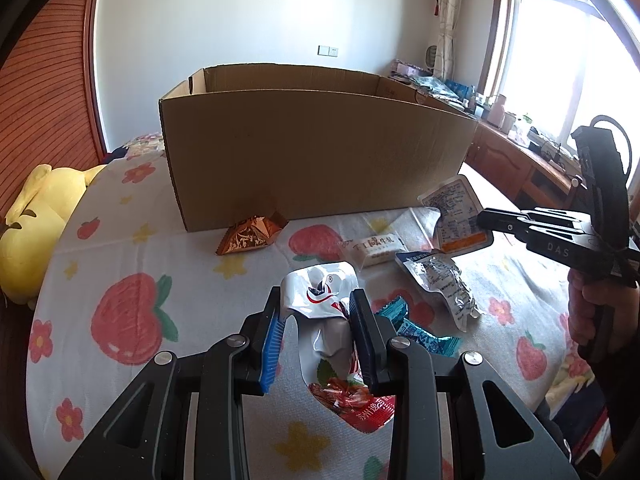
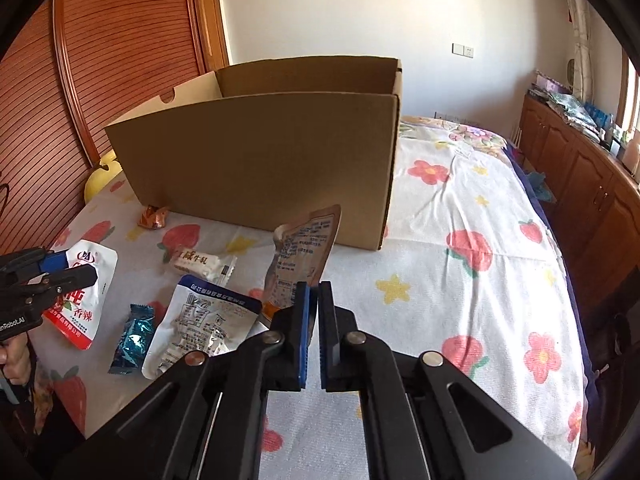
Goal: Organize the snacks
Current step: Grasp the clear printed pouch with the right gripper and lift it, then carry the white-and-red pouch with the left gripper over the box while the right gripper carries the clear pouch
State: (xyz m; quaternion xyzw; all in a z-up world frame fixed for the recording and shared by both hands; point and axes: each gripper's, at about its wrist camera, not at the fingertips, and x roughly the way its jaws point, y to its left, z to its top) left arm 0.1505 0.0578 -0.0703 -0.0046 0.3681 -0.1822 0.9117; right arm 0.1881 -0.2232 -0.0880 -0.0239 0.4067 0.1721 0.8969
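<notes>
Far left in the left wrist view, a yellow plush toy (image 1: 36,220) lies at the edge of the bed (image 1: 120,248), whose sheet is printed with strawberries and stars. Next along, a shiny copper wrapper (image 1: 250,234) sits right against the front wall of the open cardboard box (image 1: 320,152). Front and centre, the left gripper (image 1: 316,312) has its jaws clamped on a white-and-red pouch (image 1: 320,304); the right wrist view shows red Chinese characters on its face and "nRobot.AI" on the tool body. Just right of it lies a small teal candy wrapper (image 1: 394,312). Beyond that, a white bar packet (image 1: 374,249) with gold Chinese lettering rests flat on the sheet. Then a crumpled white pouch with a blue top band (image 1: 440,280), fine print showing, too small to read. Over to the right, the right gripper (image 2: 313,292), marked "DAS" on its side, has its jaws pinched on the lower edge of a brown-edged pouch (image 2: 306,246), dense print and an orange strip on its back, standing up off the sheet just before the box's near right corner. A hand (image 1: 588,304) grips the handle. Farthest right, wooden cabinets (image 2: 580,176) run under a bright window, their top cluttered.
</notes>
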